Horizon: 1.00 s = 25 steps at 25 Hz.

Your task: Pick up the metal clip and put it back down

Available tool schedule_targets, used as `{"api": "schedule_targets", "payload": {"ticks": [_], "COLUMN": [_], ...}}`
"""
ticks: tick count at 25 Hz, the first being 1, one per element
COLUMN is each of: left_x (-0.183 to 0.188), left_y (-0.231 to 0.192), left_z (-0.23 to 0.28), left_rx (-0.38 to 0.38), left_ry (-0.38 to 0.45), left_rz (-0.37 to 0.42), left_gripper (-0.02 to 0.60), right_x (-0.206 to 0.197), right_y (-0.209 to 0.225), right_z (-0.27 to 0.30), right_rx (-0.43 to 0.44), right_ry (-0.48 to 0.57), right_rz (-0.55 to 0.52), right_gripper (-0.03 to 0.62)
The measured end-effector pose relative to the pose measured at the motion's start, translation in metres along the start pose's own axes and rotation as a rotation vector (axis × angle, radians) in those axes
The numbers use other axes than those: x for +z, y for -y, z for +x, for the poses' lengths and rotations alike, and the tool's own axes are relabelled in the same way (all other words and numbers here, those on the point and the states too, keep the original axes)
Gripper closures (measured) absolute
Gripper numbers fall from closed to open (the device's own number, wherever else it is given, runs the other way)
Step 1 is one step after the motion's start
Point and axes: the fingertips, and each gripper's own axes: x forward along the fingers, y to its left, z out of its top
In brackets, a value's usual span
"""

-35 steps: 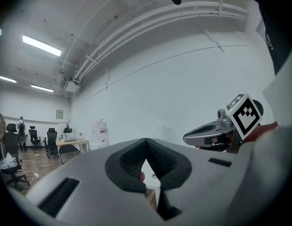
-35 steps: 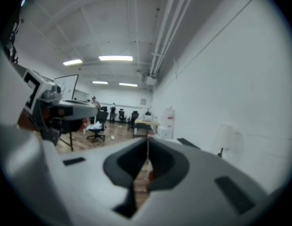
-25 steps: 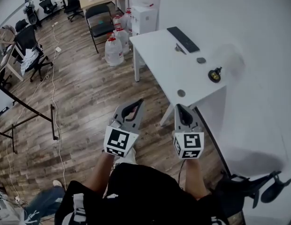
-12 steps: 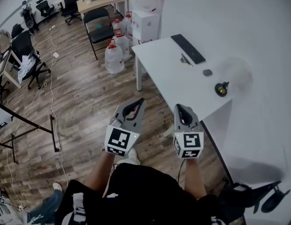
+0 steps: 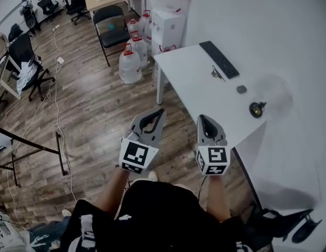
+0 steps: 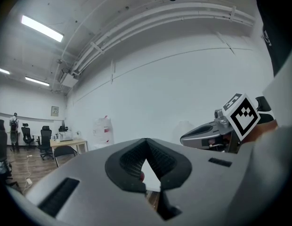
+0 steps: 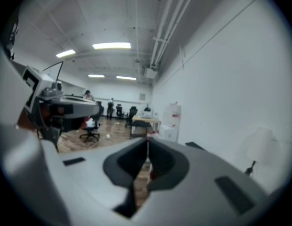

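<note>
Left gripper [image 5: 160,111] and right gripper [image 5: 203,118] are closed, empty, well short of the metal clip [image 5: 218,73].

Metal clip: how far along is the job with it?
Nothing looks done yet. The metal clip lies on the white table beside the keyboard. The left gripper and the right gripper are shut, empty, away from it. Reaching, lifting and setting down remain.
</note>
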Motion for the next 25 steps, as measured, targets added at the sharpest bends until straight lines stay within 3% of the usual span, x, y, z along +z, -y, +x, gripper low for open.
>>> {"api": "schedule_targets", "payload": {"ticks": [10,25], "left_x": [-0.022,-0.033], "left_y": [-0.049,-0.096], "left_z": [0.002,0.084], "left_rx": [0.006,0.018], "left_ry": [-0.026,-0.02], "left_rz": [-0.051,0.003], "left_gripper": [0.558,0.558], "right_x": [0.009,0.008], "right_y": [-0.029,0.011], "right_z": [0.053,0.151], "right_rx": [0.052,0.068], "right_ry": [-0.002,-0.003], "right_rz": [-0.02,-0.001], "right_gripper": [0.559,0.559]}}
